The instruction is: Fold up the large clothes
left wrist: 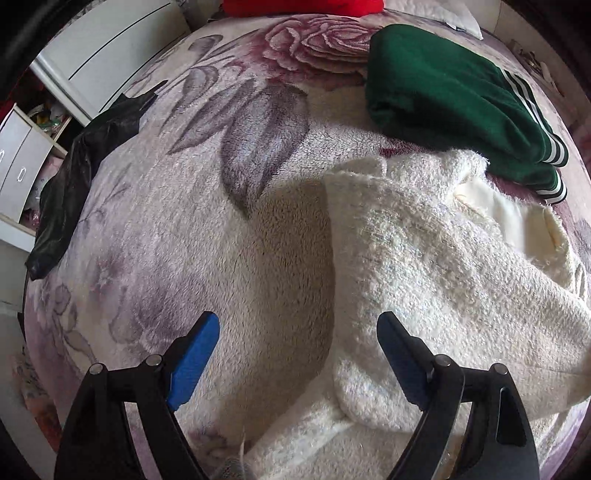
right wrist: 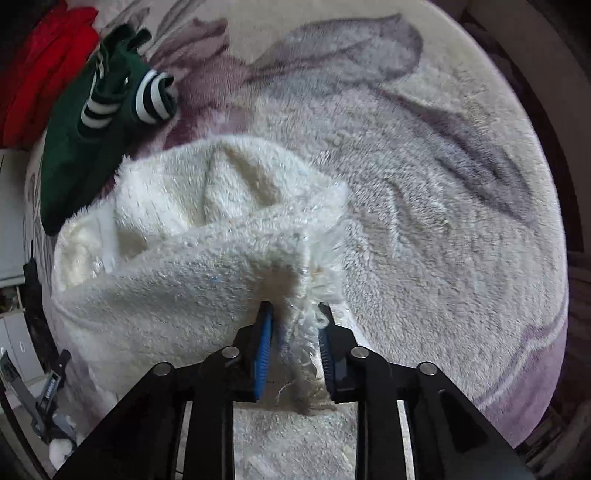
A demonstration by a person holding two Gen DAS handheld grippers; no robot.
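Right tool point(right wrist: 294, 334) clamped on the fluffy white garment point(right wrist: 177, 266) edge; left tool point(left wrist: 297, 356), blades apart and empty, best grips the opposite edge before folding across the bed point(left wrist: 177, 229).

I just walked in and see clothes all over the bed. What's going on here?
A person is folding laundry on a floral blanket using two tools. The right hand-held gripper has a bunched edge of a fluffy white garment between its fingers, lifting it. The left hand-held gripper is open and empty, beside that garment's edge. A green striped garment and a red one lie farther back.
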